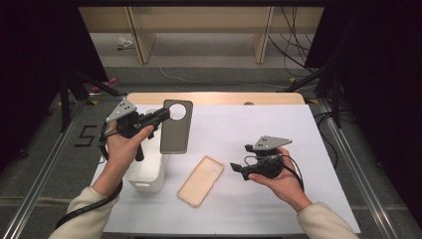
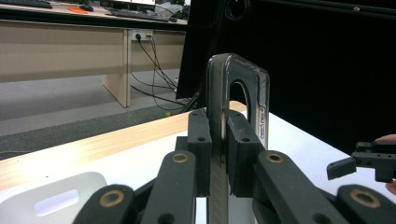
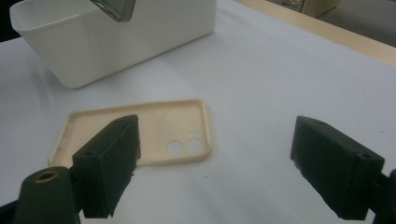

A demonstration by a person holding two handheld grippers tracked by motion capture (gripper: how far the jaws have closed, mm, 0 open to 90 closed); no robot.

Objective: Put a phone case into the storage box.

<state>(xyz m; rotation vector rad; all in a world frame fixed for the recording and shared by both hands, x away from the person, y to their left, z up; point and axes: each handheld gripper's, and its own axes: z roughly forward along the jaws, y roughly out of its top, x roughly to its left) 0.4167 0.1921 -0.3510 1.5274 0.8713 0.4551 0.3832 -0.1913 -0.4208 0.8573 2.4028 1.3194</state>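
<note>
The dark phone case (image 1: pixel 176 127) is a thin grey-black shell with rounded corners and one large round camera opening near its top end; the left gripper (image 1: pixel 164 113) pinches it by that upper end, jaws clamped tight on its edge, so the case hangs down from the claw, off the table, just above and beside the white bin (image 1: pixel 147 172); seen along the left gripper's own jaws, the same case (image 2: pixel 219 93) stands edge-on between the pads, a narrow glossy strip rising above them with the arch of the opening showing to its right, a thinness the high view does not give; that view also catches the tips of the right gripper (image 2: pixel 355 163) off to one side; the right gripper (image 1: pixel 238 168) rests low over the white table cover (image 1: pixel 259 124), jaws spread wide with nothing between them; just ahead of its claw lies the beige phone case (image 3: pixel 140 130), hollow side up, and the right gripper view shows its raised rim and two small round holes, which the high view leaves blurred; beyond it sits the bin (image 3: pixel 116 42), with a corner of the dark case above it.
</note>
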